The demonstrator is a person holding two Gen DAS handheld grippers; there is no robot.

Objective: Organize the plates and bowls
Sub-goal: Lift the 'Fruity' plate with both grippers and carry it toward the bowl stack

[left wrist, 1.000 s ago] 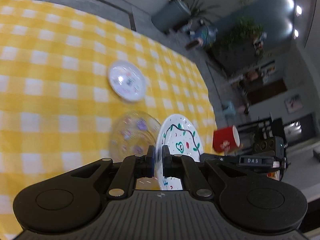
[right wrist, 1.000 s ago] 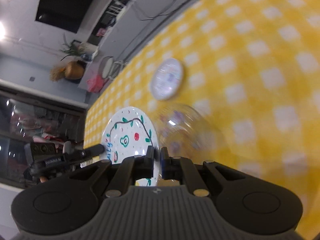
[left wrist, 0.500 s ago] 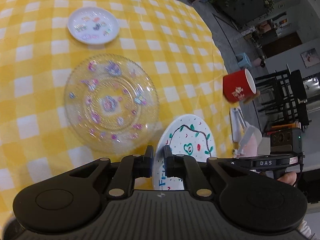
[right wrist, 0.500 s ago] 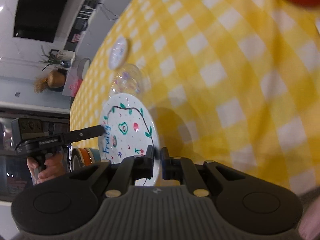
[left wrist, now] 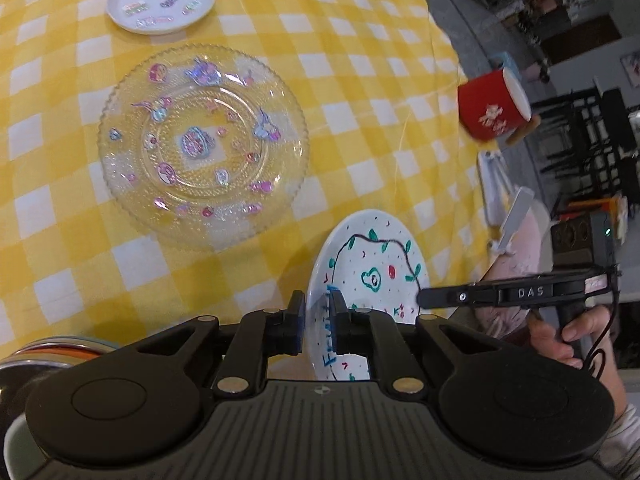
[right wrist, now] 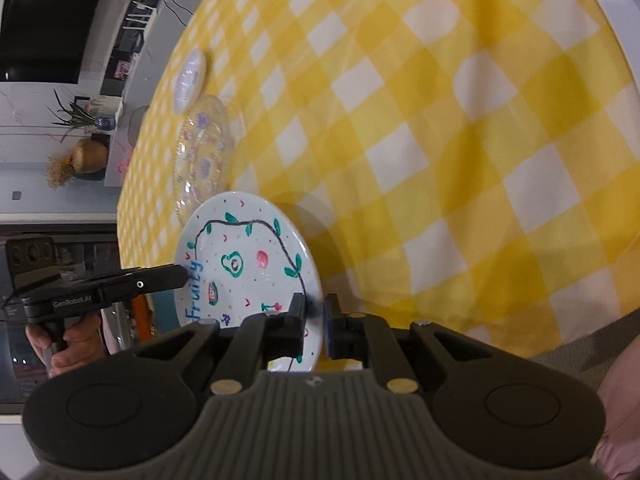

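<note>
A white plate with fruit drawings and the word "Fruity" (left wrist: 372, 276) is held on edge between both grippers, above the yellow checked tablecloth. My left gripper (left wrist: 318, 322) is shut on its rim. My right gripper (right wrist: 314, 322) is shut on the opposite rim of the same plate (right wrist: 244, 264). A clear glass plate with pink and purple stickers (left wrist: 204, 144) lies flat on the table beyond, also in the right wrist view (right wrist: 202, 160). A small white plate with stickers (left wrist: 160, 0) lies farther back, also in the right wrist view (right wrist: 190, 80).
A red mug (left wrist: 494, 108) stands near the table's right edge. A stack of bowls with orange and teal rims (left wrist: 56, 354) sits at the lower left. The yellow checked tablecloth (right wrist: 440, 140) covers the table. Chairs and furniture stand beyond the table edge.
Both grippers have carried the Fruity plate back toward the table's near side, away from the glass plate. The plate stays gripped on both rims.
</note>
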